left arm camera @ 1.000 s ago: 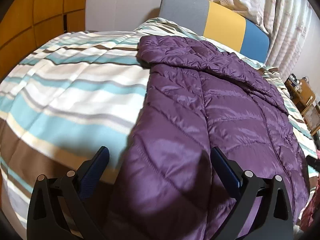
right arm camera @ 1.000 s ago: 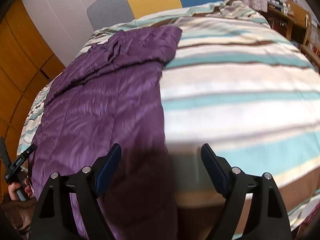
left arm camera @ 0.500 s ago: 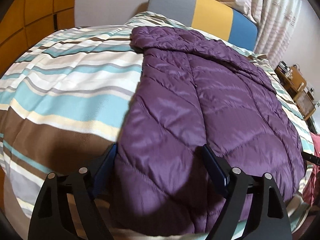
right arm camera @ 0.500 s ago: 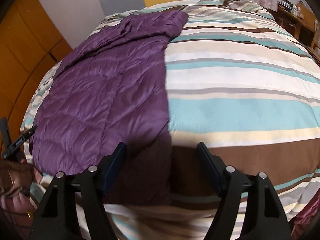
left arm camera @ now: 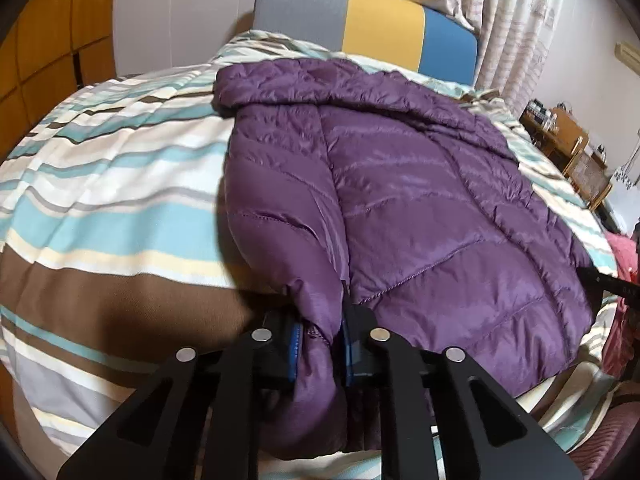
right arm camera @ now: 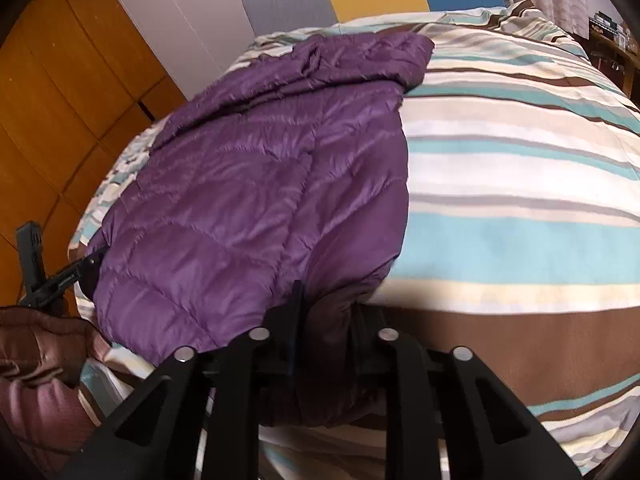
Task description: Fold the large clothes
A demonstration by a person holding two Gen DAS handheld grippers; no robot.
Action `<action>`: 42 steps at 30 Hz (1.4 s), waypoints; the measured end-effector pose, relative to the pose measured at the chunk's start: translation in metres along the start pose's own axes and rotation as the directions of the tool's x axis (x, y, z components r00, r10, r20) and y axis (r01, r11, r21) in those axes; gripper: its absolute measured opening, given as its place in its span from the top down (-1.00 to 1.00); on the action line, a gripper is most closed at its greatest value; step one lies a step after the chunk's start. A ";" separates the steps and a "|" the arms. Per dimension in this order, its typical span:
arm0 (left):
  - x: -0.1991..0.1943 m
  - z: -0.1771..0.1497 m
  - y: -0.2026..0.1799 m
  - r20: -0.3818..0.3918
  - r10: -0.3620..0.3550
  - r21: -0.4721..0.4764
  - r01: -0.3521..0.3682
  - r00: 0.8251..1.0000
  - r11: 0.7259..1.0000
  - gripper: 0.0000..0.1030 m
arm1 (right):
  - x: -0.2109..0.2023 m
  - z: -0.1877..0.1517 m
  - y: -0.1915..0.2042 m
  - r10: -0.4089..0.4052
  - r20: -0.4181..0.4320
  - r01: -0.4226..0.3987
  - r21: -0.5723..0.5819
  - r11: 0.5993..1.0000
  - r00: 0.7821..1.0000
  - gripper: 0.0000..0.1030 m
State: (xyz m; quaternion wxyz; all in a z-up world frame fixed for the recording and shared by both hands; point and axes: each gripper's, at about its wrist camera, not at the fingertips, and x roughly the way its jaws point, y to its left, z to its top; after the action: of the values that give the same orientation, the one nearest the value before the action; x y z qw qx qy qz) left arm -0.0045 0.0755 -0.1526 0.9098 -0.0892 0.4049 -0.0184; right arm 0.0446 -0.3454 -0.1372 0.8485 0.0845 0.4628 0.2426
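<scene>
A purple quilted down jacket (left arm camera: 420,200) lies spread on a striped bed cover (left arm camera: 100,200), hood end towards the headboard. My left gripper (left arm camera: 320,344) is shut on the jacket's near left hem corner, with fabric bunched between the blue pads. In the right wrist view the jacket (right arm camera: 260,184) lies to the left on the cover (right arm camera: 520,200). My right gripper (right arm camera: 326,336) is shut on the jacket's near right hem corner. The left gripper also shows in the right wrist view (right arm camera: 60,280) at the jacket's far hem corner.
A grey, yellow and blue headboard (left arm camera: 380,32) stands at the far end with curtains (left arm camera: 500,12) behind. Wooden cabinets (right arm camera: 60,100) line one side. A wooden table with small items (left arm camera: 560,136) stands beside the bed. A brown sleeve (right arm camera: 36,360) shows at lower left.
Both grippers came down to the jacket's near hem and closed on its two corners. A second ago both were open above the jacket.
</scene>
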 end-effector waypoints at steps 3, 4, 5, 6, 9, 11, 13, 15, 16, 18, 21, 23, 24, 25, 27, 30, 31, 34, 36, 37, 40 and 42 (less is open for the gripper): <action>-0.007 0.005 0.002 0.024 -0.022 -0.022 0.023 0.999 0.999 0.79 | -0.004 0.004 0.003 0.030 0.018 -0.030 0.002 1.000 0.999 0.73; -0.010 0.007 0.002 0.032 -0.028 -0.027 0.028 0.999 0.999 0.79 | -0.006 0.006 0.003 0.048 0.027 -0.048 0.010 0.999 0.998 0.73; -0.013 0.009 0.003 0.044 -0.038 -0.037 0.040 0.998 0.999 0.79 | -0.008 0.007 0.004 0.060 0.035 -0.060 0.017 0.998 0.998 0.74; -0.016 0.012 0.004 0.054 -0.054 -0.053 0.057 0.997 0.997 0.79 | -0.010 0.009 0.003 0.077 0.049 -0.078 0.026 0.997 0.996 0.74; -0.023 0.022 0.007 0.085 -0.091 -0.093 0.099 0.992 0.991 0.79 | -0.016 0.018 0.005 0.120 0.086 -0.124 0.045 0.991 0.989 0.75; -0.025 0.029 0.009 0.102 -0.111 -0.113 0.123 0.989 0.986 0.79 | -0.019 0.025 0.006 0.140 0.112 -0.146 0.051 0.988 0.984 0.76; -0.027 0.038 0.010 0.121 -0.120 -0.123 0.134 0.985 0.983 0.79 | -0.019 0.032 0.008 0.147 0.129 -0.155 0.053 0.986 0.981 0.77; -0.029 0.048 0.011 0.144 -0.124 -0.129 0.143 0.982 0.981 0.79 | -0.019 0.040 0.008 0.158 0.153 -0.169 0.063 0.984 0.975 0.77; -0.030 0.052 0.011 0.153 -0.124 -0.129 0.145 0.980 0.981 0.79 | -0.019 0.045 0.009 0.159 0.167 -0.172 0.067 0.983 0.973 0.77; -0.031 0.060 0.011 0.172 -0.122 -0.122 0.144 0.978 0.982 0.79 | -0.021 0.051 0.010 0.158 0.184 -0.173 0.068 0.983 0.970 0.77; -0.030 0.072 0.009 0.194 -0.125 -0.120 0.150 0.973 0.981 0.79 | -0.022 0.058 0.012 0.161 0.207 -0.180 0.077 0.981 0.965 0.77; -0.028 0.079 0.010 0.202 -0.135 -0.131 0.163 0.970 0.978 0.79 | -0.022 0.062 0.012 0.163 0.218 -0.185 0.086 0.979 0.962 0.77; -0.027 0.084 0.010 0.207 -0.138 -0.135 0.168 0.969 0.976 0.79 | -0.021 0.064 0.011 0.166 0.224 -0.191 0.093 0.977 0.960 0.77; -0.026 0.087 0.011 0.211 -0.138 -0.137 0.169 0.968 0.976 0.79 | -0.020 0.067 0.009 0.168 0.232 -0.197 0.106 0.975 0.958 0.77; -0.023 0.095 0.013 0.219 -0.138 -0.142 0.172 0.966 0.975 0.79 | -0.018 0.073 0.006 0.169 0.247 -0.205 0.129 0.970 0.954 0.77; -0.014 0.109 0.018 0.221 -0.141 -0.162 0.179 0.965 0.970 0.79 | -0.016 0.084 -0.002 0.170 0.271 -0.220 0.164 0.962 0.947 0.77; -0.011 0.113 0.019 0.221 -0.141 -0.169 0.181 0.965 0.969 0.79 | -0.015 0.088 -0.004 0.170 0.275 -0.223 0.172 0.960 0.946 0.77; -0.003 0.123 0.025 0.220 -0.135 -0.186 0.178 0.966 0.966 0.79 | -0.011 0.102 -0.011 0.161 0.294 -0.224 0.194 0.955 0.942 0.77; 0.004 0.129 0.028 0.217 -0.136 -0.201 0.181 0.967 0.963 0.79 | -0.009 0.109 -0.014 0.158 0.303 -0.225 0.202 0.953 0.940 0.77; 0.007 0.132 0.029 0.214 -0.136 -0.207 0.181 0.967 0.961 0.79 | -0.006 0.114 -0.016 0.155 0.307 -0.224 0.206 0.953 0.939 0.77; 0.018 0.140 0.035 0.205 -0.138 -0.234 0.186 0.969 0.954 0.79 | 0.002 0.124 -0.020 0.153 0.310 -0.228 0.222 0.948 0.938 0.77; 0.026 0.145 0.037 0.197 -0.130 -0.247 0.178 0.972 0.953 0.79 | 0.008 0.131 -0.023 0.151 0.312 -0.231 0.238 0.943 0.938 0.77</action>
State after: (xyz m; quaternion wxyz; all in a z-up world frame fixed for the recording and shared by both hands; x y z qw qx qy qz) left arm 0.1187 0.1309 -0.0834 0.9183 -0.2415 0.3126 -0.0276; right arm 0.1639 -0.3507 -0.0791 0.8595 0.2795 0.3518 0.2438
